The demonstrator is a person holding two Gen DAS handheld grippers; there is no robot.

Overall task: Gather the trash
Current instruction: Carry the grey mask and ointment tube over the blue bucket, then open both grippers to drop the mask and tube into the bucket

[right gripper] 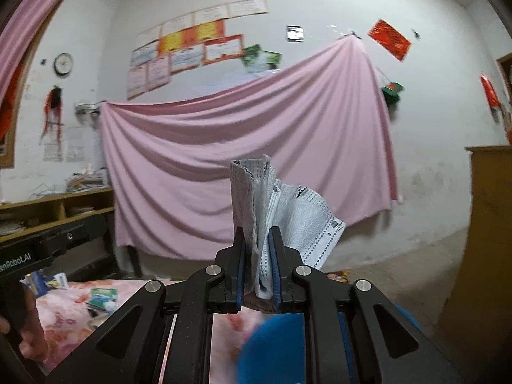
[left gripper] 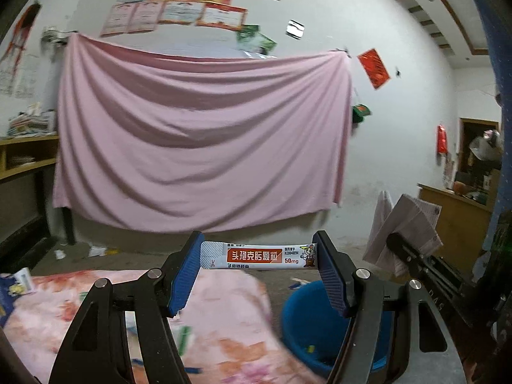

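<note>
You are holding a medicine sachet (left gripper: 258, 256) lengthwise between the pads of your left gripper (left gripper: 258, 257), its two ends pressed against the blue fingers (left gripper: 184, 275), so the jaws are standing wide yet clamped on it. That end-to-end grip is keeping the sachet flat and taut, which should let it fall clean once you spread the fingers. It is hovering above and just left of the blue bin (left gripper: 307, 323), not yet over the opening.

Your right gripper (right gripper: 258, 256) is pinching a crumpled face mask (right gripper: 278, 204), the fingers nearly together with the fabric bunched between them and the rest fanning upward. It is poised just above the bin's blurred blue rim (right gripper: 272, 336), also seemingly ready for dropping.

Left of the bin, the floral blanket (left gripper: 224, 320) is carrying more litter: a small green-and-white packet (right gripper: 102, 297) and a blue-and-white box (left gripper: 19, 283). Beyond the bin, a pink sheet (left gripper: 198, 140) is draping the wall.
</note>
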